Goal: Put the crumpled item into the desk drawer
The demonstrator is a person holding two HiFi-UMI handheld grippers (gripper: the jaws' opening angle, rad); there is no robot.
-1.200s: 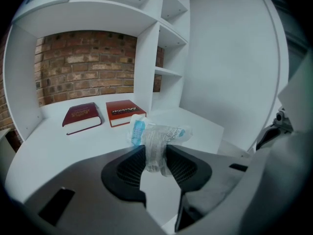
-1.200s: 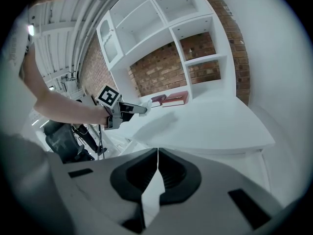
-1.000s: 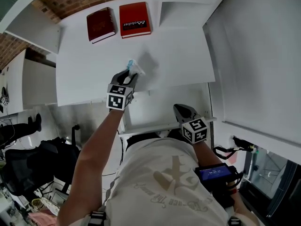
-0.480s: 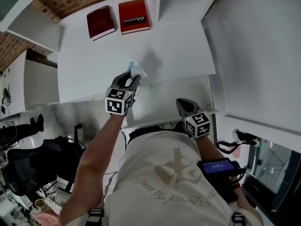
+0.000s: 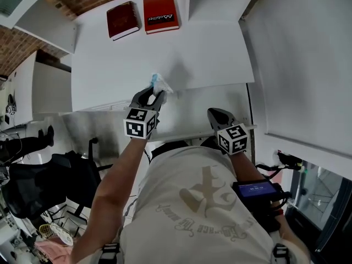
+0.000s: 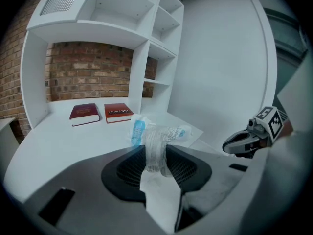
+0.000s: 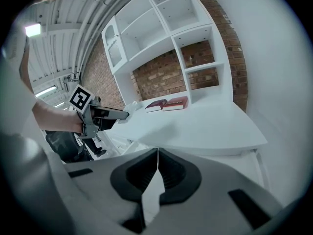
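Over surface [image 5: 132, 54] front edge: left gripper [image 5: 149, 95] jaws clamped on crumpled item [image 5: 159, 83], item jutting forward past tips. Open drawer [image 5: 192, 111] lay just below, toward person. Right gripper [image 5: 215, 116], jaws together and empty, sat at drawer's right front corner.

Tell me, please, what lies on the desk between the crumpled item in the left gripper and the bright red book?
Nothing: the head view shows only bare white desk between the crumpled item and the bright red book.
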